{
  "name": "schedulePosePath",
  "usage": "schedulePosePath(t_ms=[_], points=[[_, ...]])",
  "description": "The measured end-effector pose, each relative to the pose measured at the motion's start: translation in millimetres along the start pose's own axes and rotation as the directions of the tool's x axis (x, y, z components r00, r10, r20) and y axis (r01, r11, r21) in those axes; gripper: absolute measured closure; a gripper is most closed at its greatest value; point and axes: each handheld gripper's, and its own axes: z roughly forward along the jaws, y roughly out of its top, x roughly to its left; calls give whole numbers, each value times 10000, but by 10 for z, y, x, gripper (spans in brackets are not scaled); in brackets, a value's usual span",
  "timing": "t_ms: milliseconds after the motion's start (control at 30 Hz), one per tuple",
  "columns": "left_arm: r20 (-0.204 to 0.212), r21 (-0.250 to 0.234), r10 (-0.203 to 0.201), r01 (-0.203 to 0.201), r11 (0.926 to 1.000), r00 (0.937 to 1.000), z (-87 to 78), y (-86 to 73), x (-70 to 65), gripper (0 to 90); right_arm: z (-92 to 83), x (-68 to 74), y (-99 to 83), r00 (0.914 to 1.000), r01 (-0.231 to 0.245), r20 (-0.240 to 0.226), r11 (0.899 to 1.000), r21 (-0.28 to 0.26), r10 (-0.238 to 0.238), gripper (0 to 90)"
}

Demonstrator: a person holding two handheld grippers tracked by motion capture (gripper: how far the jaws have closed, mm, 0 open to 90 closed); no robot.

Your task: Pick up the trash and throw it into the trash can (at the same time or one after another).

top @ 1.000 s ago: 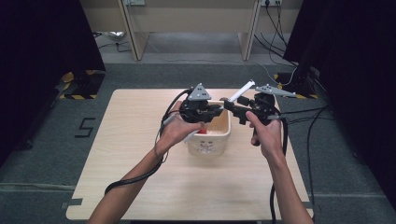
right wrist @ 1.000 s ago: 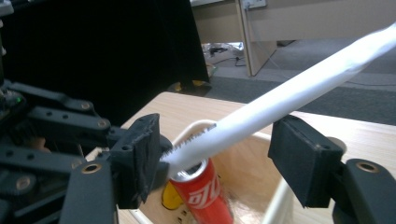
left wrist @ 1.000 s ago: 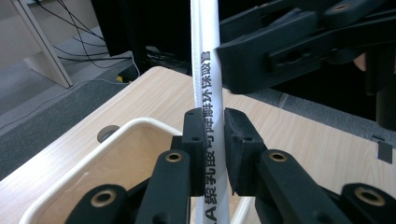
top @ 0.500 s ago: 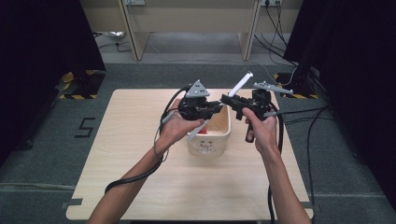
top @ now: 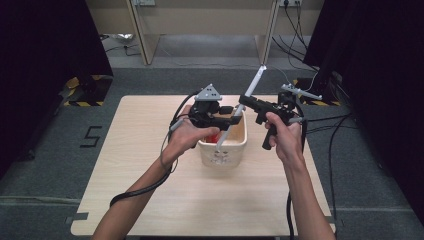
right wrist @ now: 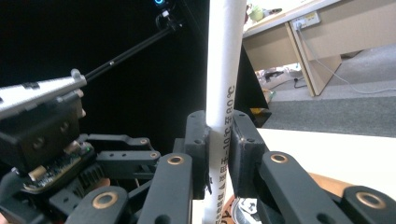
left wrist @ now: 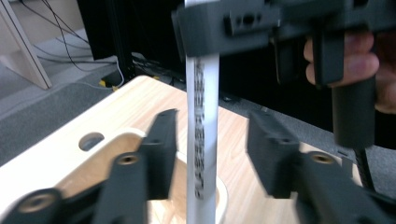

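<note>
A long white tube (top: 255, 83) with printed lettering slants steeply over a cream basket (top: 223, 153), its lower end down by the basket's rim. My right gripper (top: 246, 100) has just closed and is shut on the tube (right wrist: 226, 56), with both pads of that gripper (right wrist: 219, 126) pressed against it. My left gripper (top: 234, 118) sits lower on the tube, and its jaws have just been opening. In the left gripper view the tube (left wrist: 201, 154) stands between the parted jaws of the left gripper (left wrist: 215, 125), touching neither pad.
The basket stands mid-table on the light wooden table (top: 150, 190), with something red (top: 213, 135) inside. Cables trail from both grippers over the table's right edge. Dark curtains flank the table, and wooden furniture (top: 200, 25) stands beyond it.
The tube has tipped from a shallow slant to a steep one, its top end higher. The left jaws have parted from it. Both hands have stayed over the basket.
</note>
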Motion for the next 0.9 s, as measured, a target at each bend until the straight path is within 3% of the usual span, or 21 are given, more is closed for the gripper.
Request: schedulePosePath(t_ms=[133,433,567,900], points=[[100,176,-31,30,9998,9999,-64,-29,-14,431,-64,-15,71,9997,146,202,9997,-175,-143,795],[-49,215,-18,19,9998,10000,-240,-126,26,411,-199,-60,235,9984,198,539,9970,-743,-158,794],[-152,212,-108,111,9997,9998,-309,-189,62,402,-215,-110,274,9947,347,996,9960,-823,-264,794],[-280,332,-426,435,9985,9987,-343,-375,164,397,-64,-281,100,9845,556,1686,9977,-394,-482,794]])
